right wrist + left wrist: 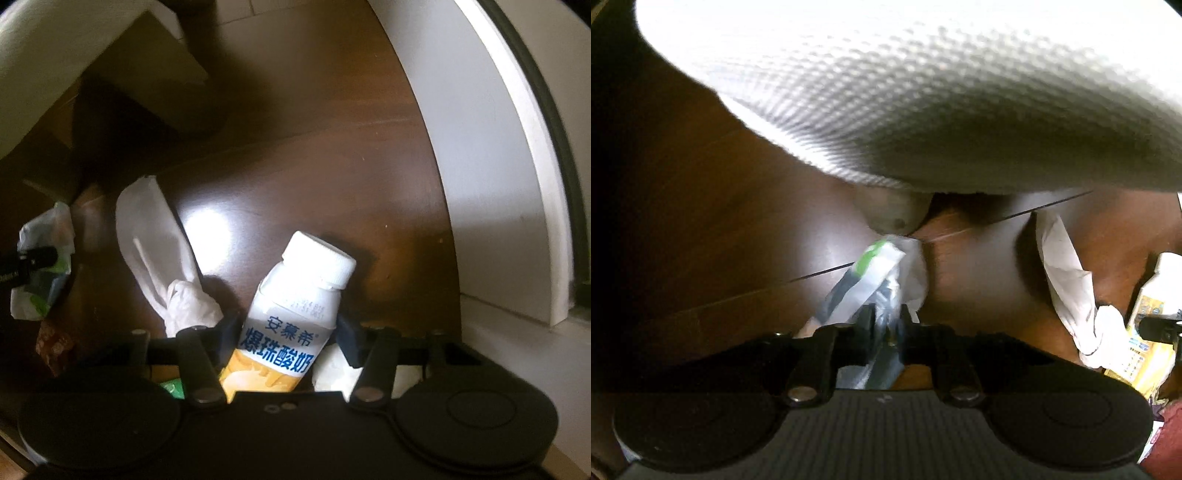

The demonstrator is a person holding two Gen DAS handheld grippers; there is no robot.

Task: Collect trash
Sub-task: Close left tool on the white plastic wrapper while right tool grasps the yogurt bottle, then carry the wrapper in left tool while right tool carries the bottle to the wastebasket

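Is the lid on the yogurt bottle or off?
On. The white cap sits on the neck of the yogurt bottle lying on the floor.

Left wrist view: white textured cushion (923, 92) fills the top, blurred, cut by the frame edges; what it belongs to unclear. Plastic wrapper (875, 280) partly hidden behind the left gripper (888, 317) fingers, print unreadable. Right wrist view: yogurt bottle (295, 314) base hidden under the right gripper (288, 332) body; whether the pads press it can't be told. Green scrap (171, 389) by the left finger, mostly covered.
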